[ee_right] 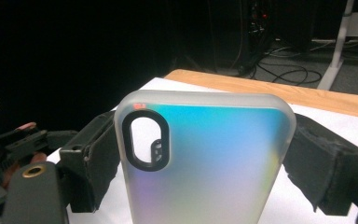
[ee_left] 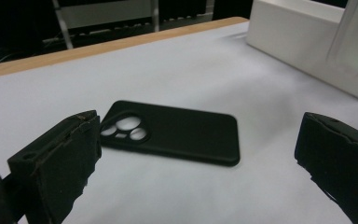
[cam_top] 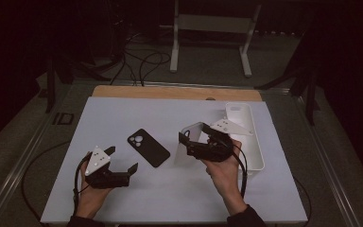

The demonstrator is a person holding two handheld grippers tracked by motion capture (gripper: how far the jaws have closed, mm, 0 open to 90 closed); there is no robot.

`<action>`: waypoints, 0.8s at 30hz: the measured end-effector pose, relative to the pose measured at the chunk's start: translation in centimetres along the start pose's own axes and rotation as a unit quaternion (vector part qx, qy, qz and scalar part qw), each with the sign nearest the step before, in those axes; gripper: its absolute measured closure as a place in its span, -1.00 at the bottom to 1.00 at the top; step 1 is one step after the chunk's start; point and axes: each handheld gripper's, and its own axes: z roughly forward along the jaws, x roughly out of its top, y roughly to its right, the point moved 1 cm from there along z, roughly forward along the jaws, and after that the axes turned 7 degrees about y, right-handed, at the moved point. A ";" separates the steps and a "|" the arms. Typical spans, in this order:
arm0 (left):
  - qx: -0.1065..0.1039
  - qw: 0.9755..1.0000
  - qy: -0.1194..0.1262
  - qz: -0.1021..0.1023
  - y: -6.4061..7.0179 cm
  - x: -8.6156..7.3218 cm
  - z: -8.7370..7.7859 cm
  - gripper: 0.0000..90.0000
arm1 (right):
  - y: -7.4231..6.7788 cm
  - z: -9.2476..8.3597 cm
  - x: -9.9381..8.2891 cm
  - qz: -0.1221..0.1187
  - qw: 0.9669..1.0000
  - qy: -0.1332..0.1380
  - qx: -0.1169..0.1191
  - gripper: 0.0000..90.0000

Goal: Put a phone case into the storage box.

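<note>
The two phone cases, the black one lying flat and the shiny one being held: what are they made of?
Black phone case: likely soft rubbery silicone or matte plastic; its surface is dull with no glare. Iridescent phone case, clamped in the right gripper: probably frosted translucent plastic, with blue-to-pink shimmer and a milky rim.

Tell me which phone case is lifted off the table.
The translucent iridescent case, clamped in the right gripper; the black case lies flat on the mat.

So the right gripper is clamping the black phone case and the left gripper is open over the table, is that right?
Not quite. The right gripper clamps the translucent iridescent case, as the right gripper view shows. The black case lies on the table, ahead of the open left gripper.
</note>
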 end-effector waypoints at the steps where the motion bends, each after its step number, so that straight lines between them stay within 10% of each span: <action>1: 0.000 1.000 0.000 0.000 0.0 0.0 0.0 -0.98 | 0.0 0.0 0.0 0.000 1.000 0.000 0.000 -0.62; 24: 0.049 0.999 -0.008 0.000 -2.1 -1.8 -1.6 -0.99 | 2.5 -0.3 1.7 -0.005 0.999 0.009 -0.032 -0.63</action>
